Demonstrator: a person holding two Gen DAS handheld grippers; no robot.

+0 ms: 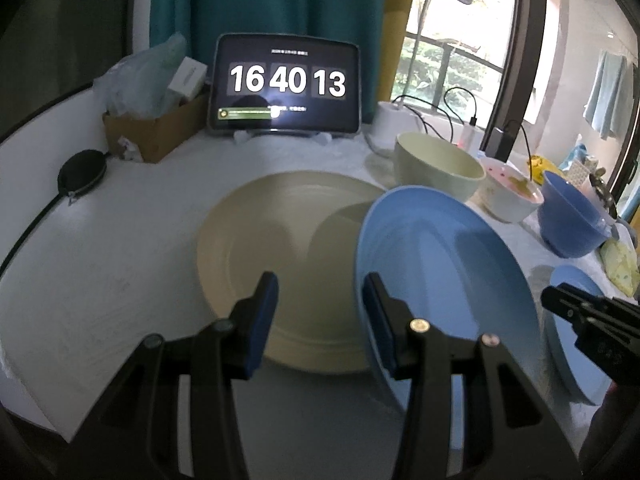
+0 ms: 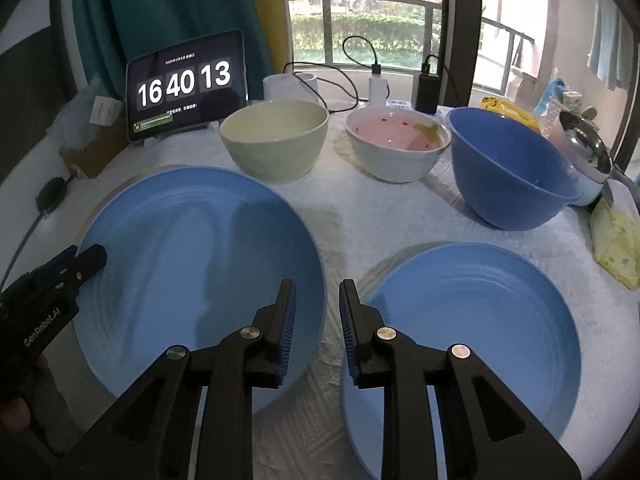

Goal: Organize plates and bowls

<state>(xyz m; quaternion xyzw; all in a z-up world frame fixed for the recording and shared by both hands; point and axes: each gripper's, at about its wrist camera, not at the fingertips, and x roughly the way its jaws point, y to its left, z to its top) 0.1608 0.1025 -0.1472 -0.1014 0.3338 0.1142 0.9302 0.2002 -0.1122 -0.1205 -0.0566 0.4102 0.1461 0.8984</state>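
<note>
White-clothed table [image 2: 384, 216] beside balcony window [image 2: 360, 20]

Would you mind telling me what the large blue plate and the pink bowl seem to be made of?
Large blue plate: probably matte plastic or melamine; uniform colour, dull soft sheen, moulded concentric rings. Pink bowl: likely glazed ceramic; glossy white outside, printed pattern inside, though I cannot be sure.

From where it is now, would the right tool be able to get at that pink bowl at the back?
Probably yes. The right tool is open and holds nothing, and the pink bowl stands apart between the green bowl and the dark blue bowl. Only bare cloth and low plate rims lie between.
</note>
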